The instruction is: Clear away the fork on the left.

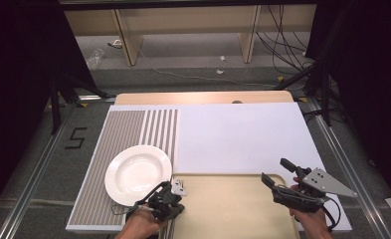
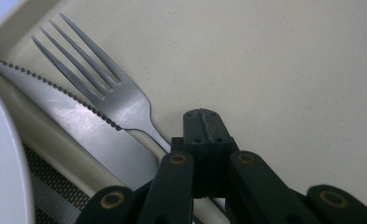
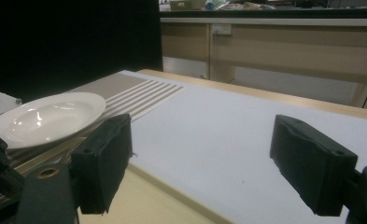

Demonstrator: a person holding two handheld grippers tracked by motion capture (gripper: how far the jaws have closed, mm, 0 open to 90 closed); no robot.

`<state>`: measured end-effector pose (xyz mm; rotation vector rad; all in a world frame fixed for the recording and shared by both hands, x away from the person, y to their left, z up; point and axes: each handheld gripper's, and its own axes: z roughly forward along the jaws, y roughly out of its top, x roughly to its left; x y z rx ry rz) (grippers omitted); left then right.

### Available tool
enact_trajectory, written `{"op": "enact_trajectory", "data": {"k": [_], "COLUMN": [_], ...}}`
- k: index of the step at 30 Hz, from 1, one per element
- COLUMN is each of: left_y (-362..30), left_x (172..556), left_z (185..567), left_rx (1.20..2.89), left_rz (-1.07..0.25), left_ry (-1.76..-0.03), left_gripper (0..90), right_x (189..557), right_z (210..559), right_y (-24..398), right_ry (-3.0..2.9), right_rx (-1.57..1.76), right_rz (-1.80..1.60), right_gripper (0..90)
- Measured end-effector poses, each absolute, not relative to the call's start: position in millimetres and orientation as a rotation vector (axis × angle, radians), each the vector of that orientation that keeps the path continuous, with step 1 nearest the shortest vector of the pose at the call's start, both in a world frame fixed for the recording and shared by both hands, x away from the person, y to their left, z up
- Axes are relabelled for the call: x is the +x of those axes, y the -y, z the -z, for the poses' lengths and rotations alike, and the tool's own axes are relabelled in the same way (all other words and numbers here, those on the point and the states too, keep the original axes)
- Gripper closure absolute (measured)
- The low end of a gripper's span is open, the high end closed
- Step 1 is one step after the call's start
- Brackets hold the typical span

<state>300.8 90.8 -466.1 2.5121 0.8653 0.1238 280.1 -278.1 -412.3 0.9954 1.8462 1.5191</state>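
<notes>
While your left claw is clamped on the steel fork's handle beside the serrated knife, your right claw gapes empty, so laying cutlery by the white plate remains.

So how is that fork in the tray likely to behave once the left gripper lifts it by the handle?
The fork looks like polished metal, so probably stiff, though it may slip between the pads. The left gripper is shut at its handle, far from the tines, so the head may droop or swivel. It lies against the knife in the tray, so lifting could nudge the knife.
</notes>
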Motion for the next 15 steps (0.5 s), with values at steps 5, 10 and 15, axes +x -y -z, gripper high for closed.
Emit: {"op": "enact_trajectory", "data": {"k": [5, 10, 15], "left_y": [-91, -93, -96], "left_x": [301, 301, 300], "left_z": [465, 457, 449], "left_rx": [2.492, 2.426, 2.333], "left_rz": [-0.118, -0.113, -0.157], "left_ry": [-0.868, -0.867, -0.872], "left_gripper": [85.1, 64.6, 43.3], "right_x": [279, 280, 280], "right_z": [412, 412, 412], "right_y": [278, 278, 278], "right_ry": [-1.848, -1.847, -1.846], "right_rx": [1.001, 0.999, 0.994], "right_rz": [-1.519, -1.520, -1.519], "right_gripper": [21.8, 21.9, 21.9]}}
